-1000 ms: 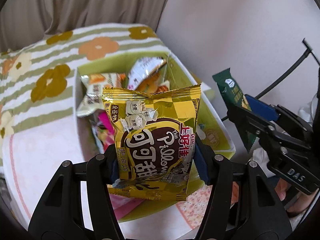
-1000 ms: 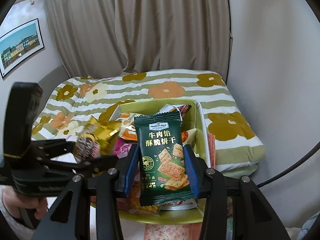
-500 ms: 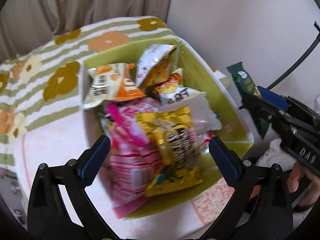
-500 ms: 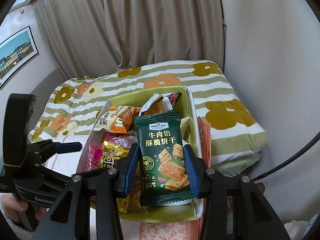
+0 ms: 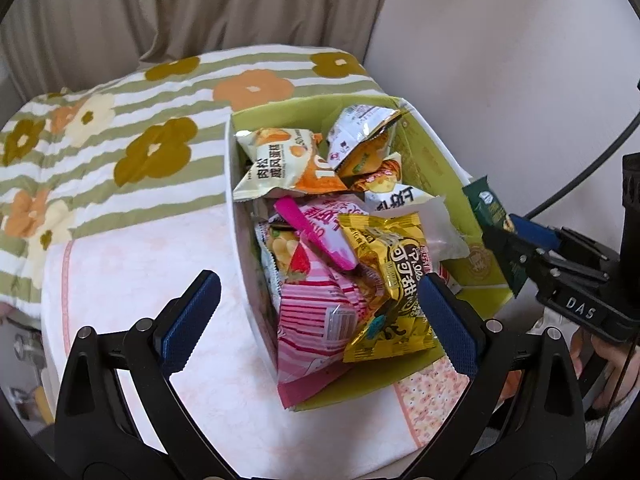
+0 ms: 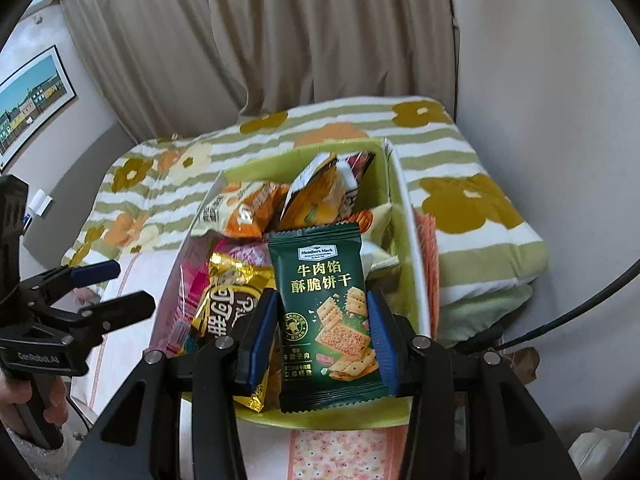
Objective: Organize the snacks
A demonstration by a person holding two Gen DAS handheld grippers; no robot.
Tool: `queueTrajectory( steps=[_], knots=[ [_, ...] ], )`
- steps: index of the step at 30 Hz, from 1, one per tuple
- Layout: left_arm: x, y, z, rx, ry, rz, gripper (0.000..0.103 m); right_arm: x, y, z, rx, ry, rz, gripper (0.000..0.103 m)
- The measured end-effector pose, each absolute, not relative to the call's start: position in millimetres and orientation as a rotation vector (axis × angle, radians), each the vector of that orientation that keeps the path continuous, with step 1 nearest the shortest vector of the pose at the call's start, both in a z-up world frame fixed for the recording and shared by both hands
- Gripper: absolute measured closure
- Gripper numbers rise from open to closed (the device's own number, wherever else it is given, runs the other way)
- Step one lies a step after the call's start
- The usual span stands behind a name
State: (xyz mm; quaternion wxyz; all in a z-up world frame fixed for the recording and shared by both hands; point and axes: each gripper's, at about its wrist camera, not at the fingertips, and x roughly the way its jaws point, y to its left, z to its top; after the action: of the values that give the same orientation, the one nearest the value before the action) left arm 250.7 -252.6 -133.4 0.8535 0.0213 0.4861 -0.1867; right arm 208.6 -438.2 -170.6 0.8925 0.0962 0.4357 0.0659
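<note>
A green box [image 5: 424,148] [image 6: 404,216] on the bed holds several snack packets. The gold packet [image 5: 390,276] [image 6: 224,300] lies on top of a pink packet [image 5: 316,320] near the box's front. My left gripper [image 5: 316,318] hangs open above the box's near left wall, nothing between its blue pads. My right gripper [image 6: 320,340] is shut on a dark green cracker packet [image 6: 324,312], held upright over the box's front edge. In the left wrist view that green packet [image 5: 494,232] shows at the right, outside the box's right wall.
The box sits on a pink towel [image 5: 140,272] over a striped flower bedspread [image 5: 120,140] [image 6: 472,200]. Curtains [image 6: 260,40] and a pale wall [image 5: 500,60] stand behind. A black cable [image 5: 588,168] arcs at the right. A person's hand [image 6: 24,400] grips the left tool.
The left gripper opened and let the gold packet fall into the box, then drew back toward the left. The right gripper, still shut on the green packet, sank a little toward the box.
</note>
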Motion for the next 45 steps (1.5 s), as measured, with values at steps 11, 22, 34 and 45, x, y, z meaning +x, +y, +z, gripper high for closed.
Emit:
queueTrajectory(
  steps=[11, 22, 34, 45],
  knots=[
    [226.7, -233.3, -147.3, 0.057, 1.029, -0.312, 0.005, 198.8, -445.9, -175.8, 0.223, 0.857, 0.058, 0.001],
    [185.8, -177.2, -81.4, -0.009, 0.861, -0.311, 0.005, 153.3, -408.3, -108.8, 0.141, 0.711, 0.014, 0.001],
    [68.6, -90.9, -8.7, -0.01, 0.591, -0.23, 0.001, 48.5, -314.4, -48.2, 0.096, 0.573, -0.053, 0.001],
    [9.4, -58.2, -14.3, 0.018, 0.553, -0.191, 0.001, 2.6, -281.4, -50.3, 0.083, 0.556, -0.071, 0.001]
  ],
)
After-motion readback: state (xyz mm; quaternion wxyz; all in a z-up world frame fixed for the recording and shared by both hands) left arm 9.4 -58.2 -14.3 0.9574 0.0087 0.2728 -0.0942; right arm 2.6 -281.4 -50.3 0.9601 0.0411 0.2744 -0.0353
